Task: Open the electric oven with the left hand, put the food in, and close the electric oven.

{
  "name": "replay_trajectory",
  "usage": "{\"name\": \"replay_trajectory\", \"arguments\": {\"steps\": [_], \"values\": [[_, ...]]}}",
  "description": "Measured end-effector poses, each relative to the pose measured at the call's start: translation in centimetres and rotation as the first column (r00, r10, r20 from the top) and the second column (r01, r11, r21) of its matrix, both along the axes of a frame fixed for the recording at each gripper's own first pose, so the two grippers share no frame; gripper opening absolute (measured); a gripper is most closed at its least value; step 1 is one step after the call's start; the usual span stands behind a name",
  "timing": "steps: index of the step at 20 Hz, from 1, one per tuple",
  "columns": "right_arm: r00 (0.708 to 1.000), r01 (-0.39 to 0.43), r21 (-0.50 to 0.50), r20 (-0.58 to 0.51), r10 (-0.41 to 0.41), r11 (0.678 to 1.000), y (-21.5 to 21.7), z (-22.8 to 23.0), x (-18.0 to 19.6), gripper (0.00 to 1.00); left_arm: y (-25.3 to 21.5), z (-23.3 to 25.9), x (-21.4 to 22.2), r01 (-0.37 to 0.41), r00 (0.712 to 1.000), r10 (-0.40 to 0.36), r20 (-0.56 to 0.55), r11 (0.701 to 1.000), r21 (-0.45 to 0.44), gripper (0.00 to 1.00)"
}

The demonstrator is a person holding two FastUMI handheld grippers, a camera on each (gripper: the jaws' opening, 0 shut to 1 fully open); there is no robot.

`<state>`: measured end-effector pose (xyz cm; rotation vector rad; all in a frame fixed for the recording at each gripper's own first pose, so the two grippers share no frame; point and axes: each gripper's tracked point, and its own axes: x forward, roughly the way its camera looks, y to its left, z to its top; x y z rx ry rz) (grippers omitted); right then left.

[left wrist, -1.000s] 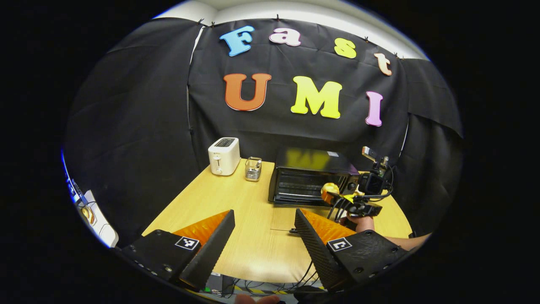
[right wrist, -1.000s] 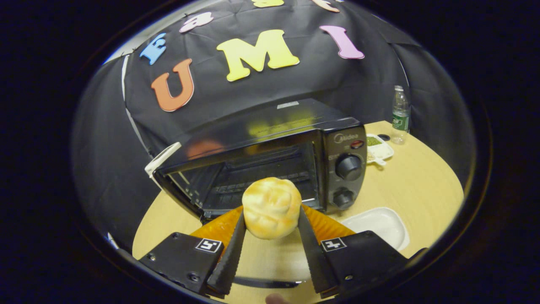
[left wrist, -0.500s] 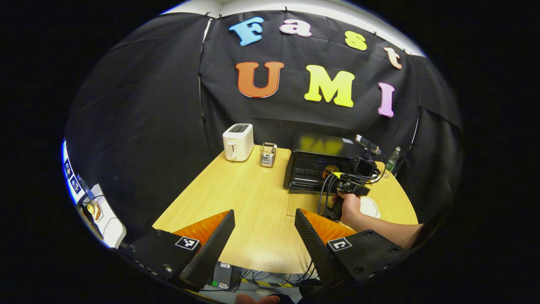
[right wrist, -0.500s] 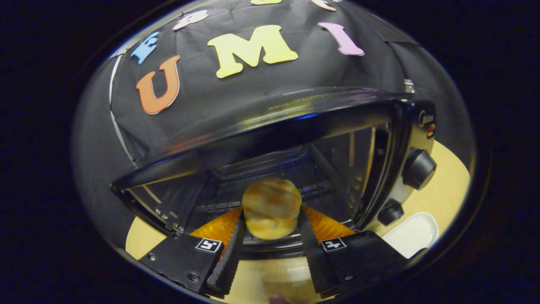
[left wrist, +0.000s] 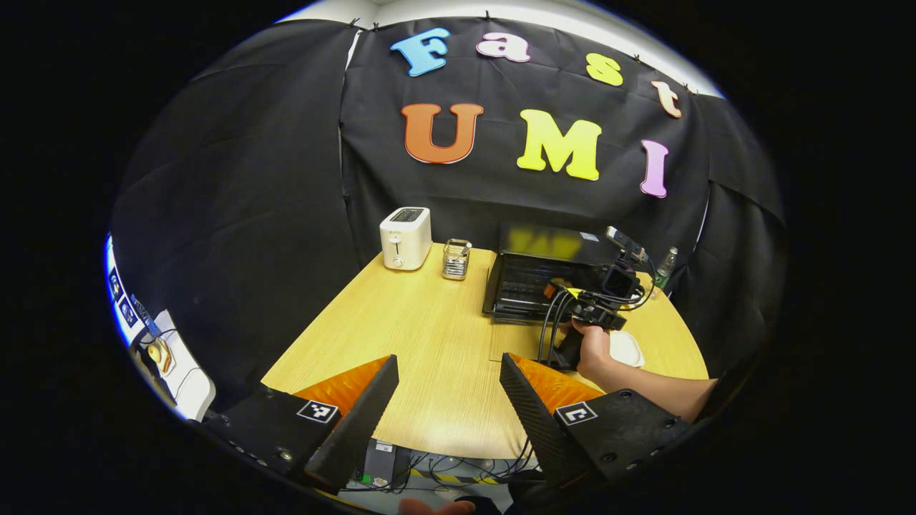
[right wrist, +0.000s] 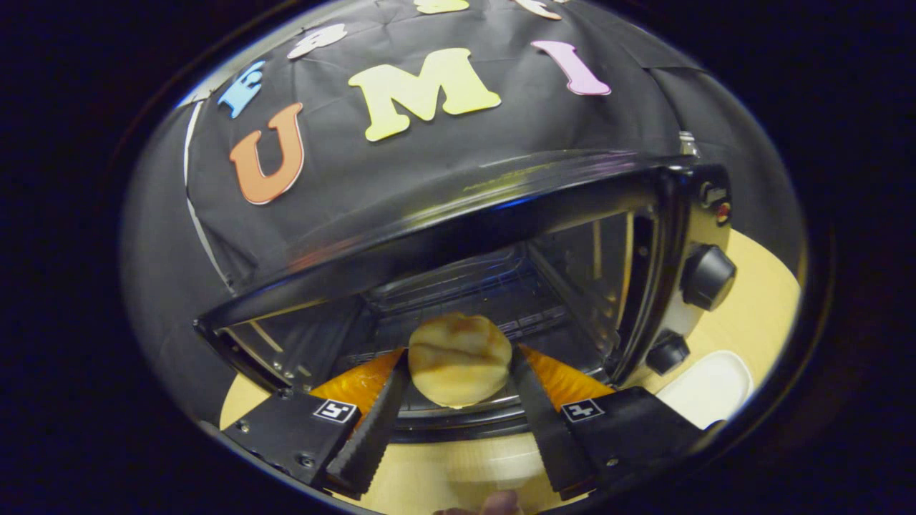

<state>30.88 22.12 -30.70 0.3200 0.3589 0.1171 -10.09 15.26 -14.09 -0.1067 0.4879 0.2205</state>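
Right gripper [right wrist: 458, 408] reaches level into the open electric oven [right wrist: 501, 236], fingers clamped on the bun [right wrist: 458, 357] just above the rack. Left gripper [left wrist: 447, 400] hangs back over the near tabletop [left wrist: 422, 336] edge, fingers wide apart, holding nothing. Oven door mostly hidden below the gripper.

A white toaster [left wrist: 405, 237] stood at the counter's [left wrist: 422, 357] far left, a glass holder [left wrist: 455, 259] just right of it. A white dish [right wrist: 705, 388] and a bottle [left wrist: 665, 267] sat right.
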Motion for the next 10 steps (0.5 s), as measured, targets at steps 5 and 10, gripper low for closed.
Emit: {"name": "replay_trajectory", "arguments": {"steps": [5, 10], "values": [[0.999, -0.023, -0.034, -0.025, 0.023, 0.999, 0.9, -1.4, -0.1, 0.96, -1.1, 0.3, -0.9, 0.020, 1.000, -0.020, 0.009, 1.000, 0.003, 0.94], [0.996, -0.083, -0.011, 0.034, 0.083, 0.996, 0.6, 1.2, -5.3, 0.97, -1.6, 0.3, -2.2, 0.023, 1.000, -0.023, 0.014, 1.000, 0.010, 0.95]]}}
